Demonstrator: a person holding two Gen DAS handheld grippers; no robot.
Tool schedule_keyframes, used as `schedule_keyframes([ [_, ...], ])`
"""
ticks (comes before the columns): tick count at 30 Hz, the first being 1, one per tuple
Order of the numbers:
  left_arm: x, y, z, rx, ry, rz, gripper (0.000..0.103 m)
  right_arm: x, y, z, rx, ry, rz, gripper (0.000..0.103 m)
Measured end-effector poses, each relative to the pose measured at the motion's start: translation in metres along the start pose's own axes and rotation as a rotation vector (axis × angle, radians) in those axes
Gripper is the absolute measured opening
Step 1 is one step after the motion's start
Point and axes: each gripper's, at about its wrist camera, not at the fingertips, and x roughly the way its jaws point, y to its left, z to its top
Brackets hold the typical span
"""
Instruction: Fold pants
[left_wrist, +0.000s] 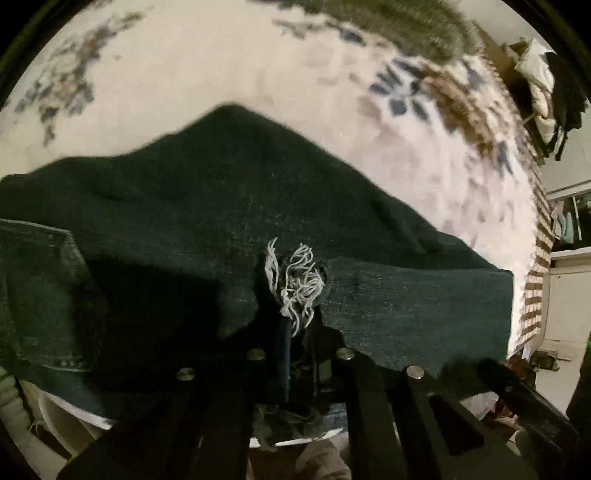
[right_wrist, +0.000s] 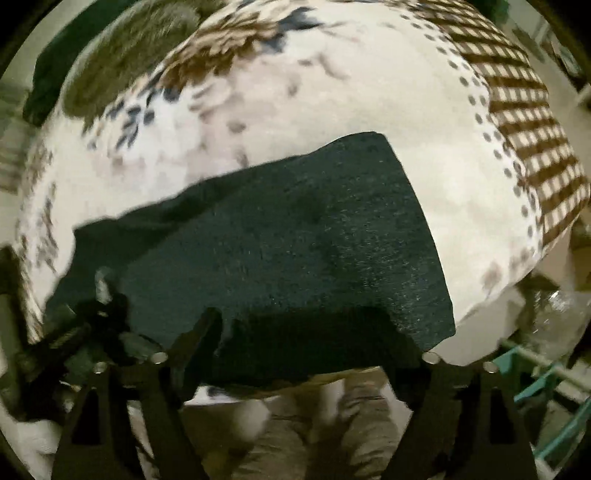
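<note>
Dark blue-black jeans (left_wrist: 229, 192) lie on a white bed cover. In the left wrist view my left gripper (left_wrist: 295, 325) is shut on the jeans' frayed hem (left_wrist: 295, 284), where pale loose threads stick out; a back pocket (left_wrist: 48, 295) shows at the left. In the right wrist view the jeans (right_wrist: 295, 236) spread across the middle. My right gripper (right_wrist: 295, 332) stands open, its fingers (right_wrist: 199, 332) wide apart over the near edge of the cloth. The left gripper shows at the lower left (right_wrist: 99, 314) of that view.
The bed cover (right_wrist: 369, 92) is white with brown and blue flowers and a brown checked border (right_wrist: 517, 110). A dark green pillow (right_wrist: 92, 55) lies at the far end. Clothes (left_wrist: 543, 85) pile beside the bed. The person's legs (right_wrist: 314, 424) stand below.
</note>
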Motion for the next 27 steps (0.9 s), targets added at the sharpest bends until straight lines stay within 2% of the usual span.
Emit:
schedule_keyframes([
  [3, -0.018, 0.008, -0.003, -0.006, -0.043, 0.012, 0.005, 0.005, 0.018, -0.001, -0.061, 0.002, -0.072, 0.098],
  [6, -0.023, 0.023, -0.002, -0.045, -0.060, 0.024, 0.005, 0.014, 0.031, 0.002, -0.078, 0.010, -0.075, 0.098],
  [10, -0.007, 0.036, 0.001, -0.070, -0.038, 0.018, 0.006, 0.028, 0.038, 0.002, -0.093, 0.035, -0.094, 0.098],
  [13, -0.001, 0.041, -0.001, -0.077, -0.012, 0.007, 0.012, 0.035, 0.043, 0.000, -0.105, 0.041, -0.098, 0.098],
  [14, -0.004, 0.047, -0.001, -0.099, -0.005, -0.006, 0.020, 0.034, 0.044, 0.000, -0.106, 0.041, -0.090, 0.098],
  [15, -0.007, 0.049, -0.001, -0.108, -0.007, -0.009, 0.035, 0.034, 0.045, -0.001, -0.108, 0.044, -0.082, 0.098],
  [16, -0.012, 0.053, -0.003, -0.119, -0.016, -0.015, 0.044, 0.034, 0.048, -0.001, -0.110, 0.048, -0.077, 0.098],
  [17, -0.022, 0.060, -0.006, -0.139, -0.033, -0.032, 0.060, 0.033, 0.050, -0.003, -0.112, 0.055, -0.068, 0.098],
  [18, -0.032, 0.070, -0.011, -0.164, -0.050, -0.069, 0.070, 0.033, 0.052, -0.004, -0.115, 0.062, -0.057, 0.098],
  [19, -0.038, 0.077, -0.015, -0.184, -0.058, -0.088, 0.071, 0.032, 0.057, -0.003, -0.120, 0.066, -0.051, 0.098],
  [22, -0.073, 0.132, -0.043, -0.379, -0.134, -0.168, 0.072, 0.029, 0.072, -0.005, -0.156, 0.076, -0.040, 0.098],
  [24, -0.085, 0.168, -0.062, -0.530, -0.181, -0.182, 0.071, 0.030, 0.085, -0.002, -0.184, 0.084, -0.035, 0.098],
  [25, -0.092, 0.197, -0.078, -0.664, -0.232, -0.200, 0.071, 0.031, 0.092, -0.005, -0.198, 0.087, -0.034, 0.098],
  [27, -0.094, 0.232, -0.096, -0.814, -0.276, -0.176, 0.071, 0.034, 0.104, -0.005, -0.229, 0.093, -0.036, 0.098],
])
